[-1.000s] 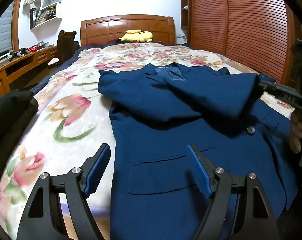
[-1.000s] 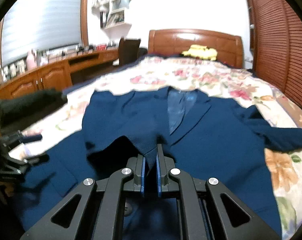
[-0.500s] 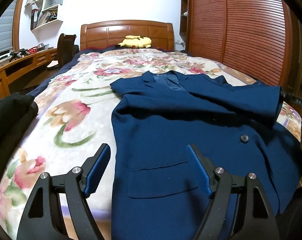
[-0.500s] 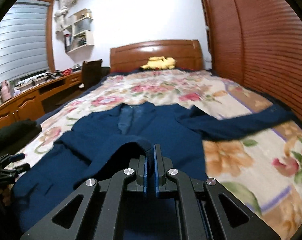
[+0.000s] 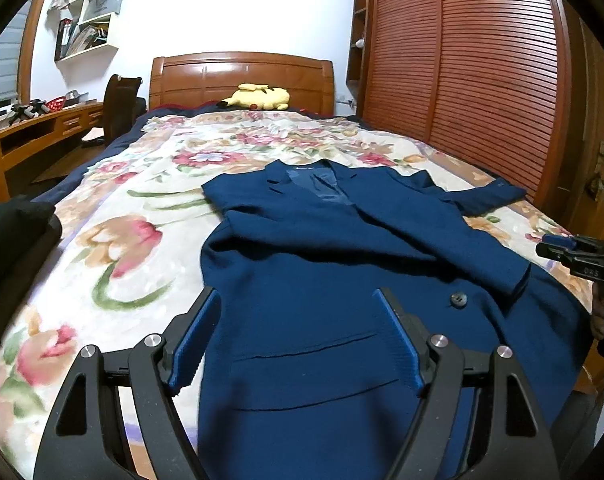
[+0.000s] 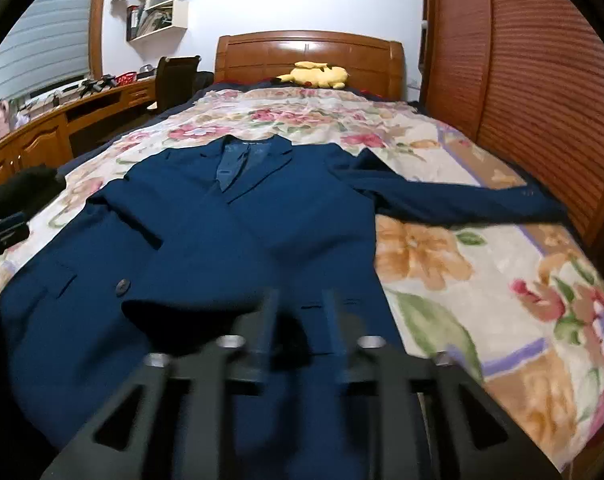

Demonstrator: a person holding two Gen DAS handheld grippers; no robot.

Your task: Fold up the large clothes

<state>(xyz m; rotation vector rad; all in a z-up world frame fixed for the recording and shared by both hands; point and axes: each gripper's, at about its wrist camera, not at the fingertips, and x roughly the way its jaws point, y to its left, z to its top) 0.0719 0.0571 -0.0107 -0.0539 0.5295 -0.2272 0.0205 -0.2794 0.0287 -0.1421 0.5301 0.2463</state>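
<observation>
A navy blazer (image 5: 302,264) lies face up on the flowered bedspread (image 5: 114,240). One sleeve (image 5: 422,240) is folded slantwise across its front, and its cuff (image 6: 170,312) rests near the button. The other sleeve (image 6: 462,200) stretches out sideways toward the wardrobe. My left gripper (image 5: 298,300) is open and hovers over the blazer's lower pocket with nothing between its fingers. My right gripper (image 6: 300,300) is blurred with its jaws opening just right of the cuff. No cloth is pinched between them. It also shows at the bed's right edge (image 5: 550,248).
A yellow plush toy (image 5: 258,98) lies by the wooden headboard (image 5: 242,76). Slatted wardrobe doors (image 5: 482,80) run along the right side. A desk (image 6: 42,136) and chair (image 5: 122,108) stand left of the bed. A black garment (image 5: 10,240) sits at the near left corner.
The right gripper carried the sleeve across the blazer's front, laid it down and parted its jaws off the cuff. The left gripper stayed open and barely moved.
</observation>
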